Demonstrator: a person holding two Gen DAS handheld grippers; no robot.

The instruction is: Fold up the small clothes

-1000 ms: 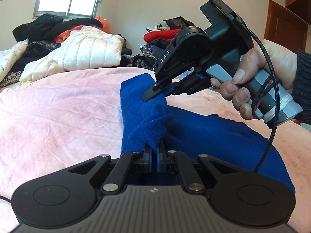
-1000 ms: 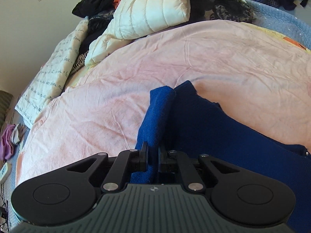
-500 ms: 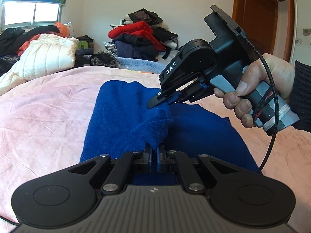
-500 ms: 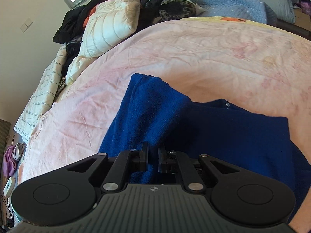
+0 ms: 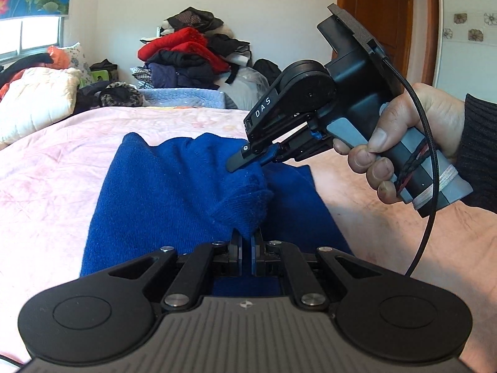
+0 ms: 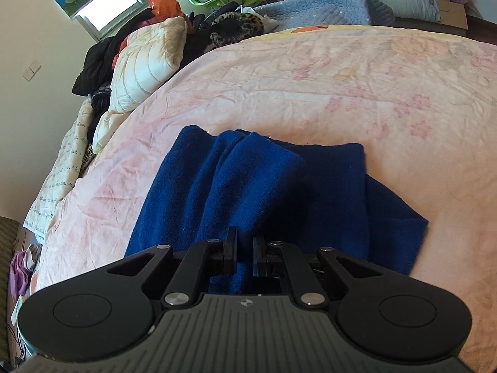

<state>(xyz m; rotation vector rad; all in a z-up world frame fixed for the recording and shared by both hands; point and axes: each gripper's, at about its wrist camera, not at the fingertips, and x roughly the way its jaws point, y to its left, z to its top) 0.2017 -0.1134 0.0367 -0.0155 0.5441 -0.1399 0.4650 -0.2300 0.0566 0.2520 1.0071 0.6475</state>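
Observation:
A blue knit garment [image 5: 161, 192] lies on the pink bedspread [image 5: 46, 180], partly folded over itself. My left gripper [image 5: 245, 242] is shut on a raised fold of its edge. My right gripper [image 5: 245, 160] shows in the left wrist view, held in a hand, shut on the same fold a little farther on. In the right wrist view my right gripper [image 6: 245, 245] pinches the blue garment [image 6: 279, 186], whose folded layer drapes back over the flat part on the bedspread [image 6: 310, 87].
A white puffy jacket [image 6: 146, 65] and dark clothes lie at the bed's far left. A pile of red and dark clothes [image 5: 189, 56] sits behind the bed. A wooden door [image 5: 379, 21] is at the right. A light blue blanket [image 6: 320, 9] lies at the bed's far end.
Both grippers carried the held edge to the right across the garment. The folded layer now covers more of the flat part, and the views have swung toward the door side.

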